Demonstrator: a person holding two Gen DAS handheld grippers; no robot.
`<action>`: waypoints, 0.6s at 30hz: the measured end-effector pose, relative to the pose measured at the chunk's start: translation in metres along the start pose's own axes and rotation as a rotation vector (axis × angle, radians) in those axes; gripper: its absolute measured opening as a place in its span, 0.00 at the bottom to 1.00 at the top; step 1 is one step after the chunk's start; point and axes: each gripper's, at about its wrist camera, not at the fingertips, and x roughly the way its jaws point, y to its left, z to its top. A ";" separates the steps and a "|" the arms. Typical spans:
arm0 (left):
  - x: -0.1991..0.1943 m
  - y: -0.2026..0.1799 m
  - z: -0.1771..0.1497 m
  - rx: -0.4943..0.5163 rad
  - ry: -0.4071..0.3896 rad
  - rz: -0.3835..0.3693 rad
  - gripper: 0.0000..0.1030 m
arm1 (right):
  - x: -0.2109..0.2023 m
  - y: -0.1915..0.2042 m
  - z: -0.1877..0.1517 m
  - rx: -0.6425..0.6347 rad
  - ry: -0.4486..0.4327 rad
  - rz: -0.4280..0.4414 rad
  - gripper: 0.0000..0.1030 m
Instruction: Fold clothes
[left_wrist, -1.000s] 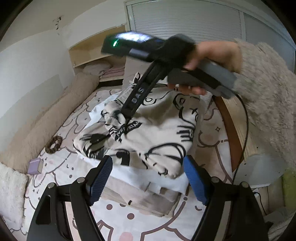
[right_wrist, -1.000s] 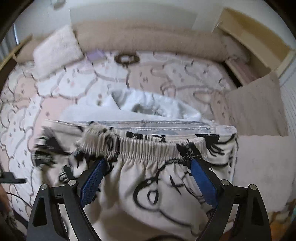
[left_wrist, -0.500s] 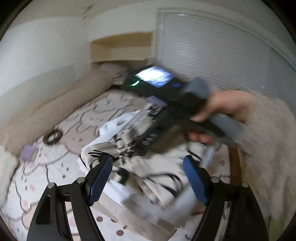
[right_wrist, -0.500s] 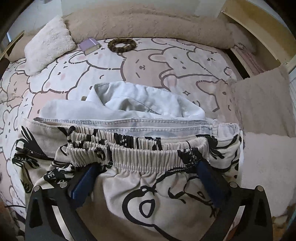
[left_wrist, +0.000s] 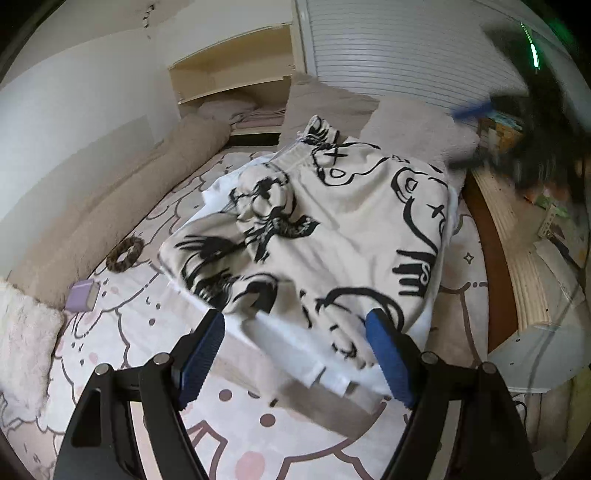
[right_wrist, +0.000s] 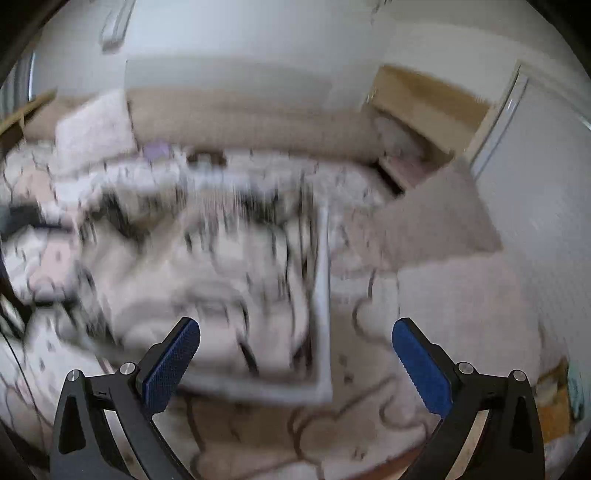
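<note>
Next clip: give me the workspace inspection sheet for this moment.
Surface: bed sheet with cartoon bear outlines.
Job's things: printed garment folded on top of a pile of folded clothes.
Clutter: brown hair scrunchie, small purple box.
Grippers: left claw open, empty; right claw open, empty, its view motion-blurred.
Cables: thin dark cable at the right edge.
Surroundings: long beige bolster, wooden shelf, white slatted doors.

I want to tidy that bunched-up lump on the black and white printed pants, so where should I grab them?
Take the printed pants at the crumpled leg end on their left side, coming from the left with the open left gripper. It stands up in loose folds, easier to pinch than the flat middle.
</note>
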 end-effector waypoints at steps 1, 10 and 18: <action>-0.003 0.001 -0.003 -0.003 0.002 0.013 0.76 | 0.009 -0.001 -0.010 -0.006 0.031 -0.028 1.00; -0.059 0.014 -0.064 -0.152 -0.030 0.110 0.79 | -0.016 -0.025 -0.053 0.294 -0.077 -0.230 1.00; -0.116 -0.005 -0.115 -0.269 -0.118 0.147 1.00 | -0.085 0.068 -0.092 0.467 -0.290 -0.143 1.00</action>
